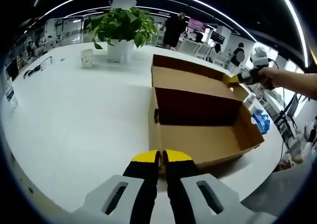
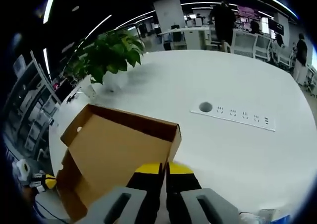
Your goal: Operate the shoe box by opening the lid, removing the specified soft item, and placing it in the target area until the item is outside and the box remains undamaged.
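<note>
The brown cardboard shoe box [image 1: 198, 140] lies on the white table [image 1: 84, 120] with its lid [image 1: 190, 78] swung back and its inside dark. My left gripper [image 1: 161, 157] is shut, and the box's near corner wall runs into the thin gap between its yellow tips. A hand holds my right gripper [image 1: 243, 77] at the lid's far right corner. In the right gripper view the box [image 2: 106, 159] shows from behind the raised lid, and my right gripper [image 2: 164, 168] is shut on the lid's side edge. The left gripper [image 2: 42, 181] sits at the box's far corner.
A potted plant [image 1: 121, 28] and a small white cup [image 1: 87, 58] stand at the back of the table. A socket strip [image 2: 242, 116] and a cable hole [image 2: 205, 106] lie in the table top. People and chairs stand beyond the table. A blue bag [image 1: 261, 121] sits past the right edge.
</note>
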Available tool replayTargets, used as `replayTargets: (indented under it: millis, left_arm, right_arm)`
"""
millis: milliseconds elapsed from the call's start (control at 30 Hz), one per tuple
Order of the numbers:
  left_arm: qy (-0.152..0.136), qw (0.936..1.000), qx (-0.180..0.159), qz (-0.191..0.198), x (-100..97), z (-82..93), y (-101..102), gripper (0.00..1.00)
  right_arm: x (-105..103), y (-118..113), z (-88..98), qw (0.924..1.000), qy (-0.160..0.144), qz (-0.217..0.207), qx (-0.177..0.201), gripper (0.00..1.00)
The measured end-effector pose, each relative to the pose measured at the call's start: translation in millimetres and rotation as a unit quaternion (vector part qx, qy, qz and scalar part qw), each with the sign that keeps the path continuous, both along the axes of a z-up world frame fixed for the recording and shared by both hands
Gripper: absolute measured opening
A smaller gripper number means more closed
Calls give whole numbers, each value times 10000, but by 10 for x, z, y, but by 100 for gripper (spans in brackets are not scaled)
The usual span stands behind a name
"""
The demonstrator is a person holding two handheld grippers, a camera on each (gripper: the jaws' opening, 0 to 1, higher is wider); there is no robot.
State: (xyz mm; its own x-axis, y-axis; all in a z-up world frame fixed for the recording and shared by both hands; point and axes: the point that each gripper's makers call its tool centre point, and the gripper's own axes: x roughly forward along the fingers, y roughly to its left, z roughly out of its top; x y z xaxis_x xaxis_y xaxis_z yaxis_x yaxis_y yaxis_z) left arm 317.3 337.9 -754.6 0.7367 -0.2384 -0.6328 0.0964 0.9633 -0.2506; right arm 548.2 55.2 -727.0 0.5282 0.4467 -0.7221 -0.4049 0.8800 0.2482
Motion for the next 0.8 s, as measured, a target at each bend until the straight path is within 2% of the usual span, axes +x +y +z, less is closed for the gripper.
replayTargets:
  millis: [200, 467, 800]
  left_arm:
    - [5, 10000, 54, -30, -3, 8, -10, 2]
    - [17, 10000, 76, -26, -9, 11, -8, 2]
    - [16, 9999, 139, -59, -5, 16, -4, 2]
  right_arm:
    - [-157, 24, 211, 9996, -227, 70, 140, 0]
    - [-276, 25, 384, 9985, -473, 129, 253, 0]
    - [-290, 45, 539, 9960, -800, 255, 299, 0]
